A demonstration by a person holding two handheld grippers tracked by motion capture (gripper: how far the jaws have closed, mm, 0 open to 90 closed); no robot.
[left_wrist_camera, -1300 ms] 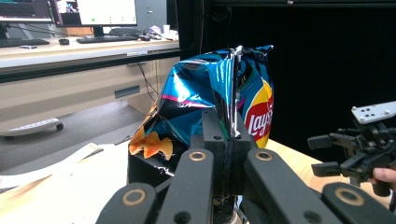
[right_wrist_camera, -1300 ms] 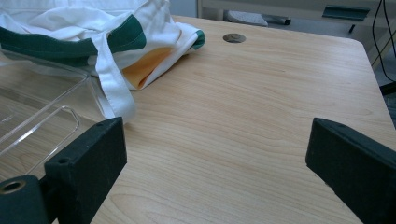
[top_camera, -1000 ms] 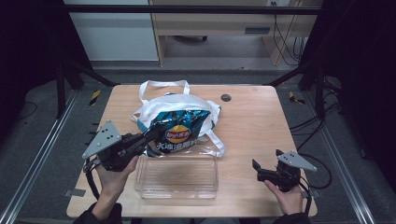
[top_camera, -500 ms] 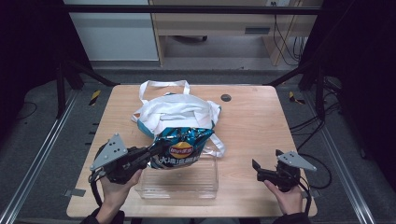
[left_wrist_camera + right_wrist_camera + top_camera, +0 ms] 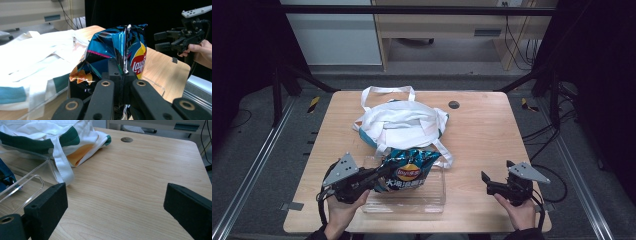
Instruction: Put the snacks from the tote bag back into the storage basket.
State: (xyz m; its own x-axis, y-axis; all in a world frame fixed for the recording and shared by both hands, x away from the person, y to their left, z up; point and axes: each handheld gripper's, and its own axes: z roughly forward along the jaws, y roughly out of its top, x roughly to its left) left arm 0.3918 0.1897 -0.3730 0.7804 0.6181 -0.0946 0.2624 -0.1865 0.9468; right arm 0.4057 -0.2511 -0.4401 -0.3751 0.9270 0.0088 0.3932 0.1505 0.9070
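In the high view, the left gripper (image 5: pixel 379 175) is sitting at about 7 o'clock on the table (image 5: pixel 492 130), its jaws clamped on the edge of a blue crisp bag (image 5: pixel 409 170). The crisp bag is hanging over the clear plastic tray (image 5: pixel 432 197), which is lying at 6 o'clock near the table's near edge. A white cloth tote bag (image 5: pixel 402 122) with teal trim is lying at the table's centre, just beyond the tray toward 12 o'clock, one strap trailing beside the tray's far corner. The right gripper (image 5: pixel 484 179) is resting at about 4 o'clock, well apart from the tray, its jaws standing apart with nothing between them. A small dark round hole (image 5: pixel 454 104) is showing in the tabletop toward 1 o'clock. In the left gripper view, the jaws are pressing together on the crimped seam of the crisp bag (image 5: pixel 117 52), which is standing upright above them; the tote bag (image 5: pixel 37 55) is lying at 9 o'clock, and the right gripper (image 5: pixel 162 41) is showing at 2 o'clock in a hand (image 5: pixel 200 51). In the right gripper view, the two jaws are standing wide over bare table (image 5: pixel 140 182); the tray (image 5: pixel 30 182) is lying at 9 o'clock, the tote bag (image 5: pixel 62 135) at 11 o'clock, touching the tray's far wall.
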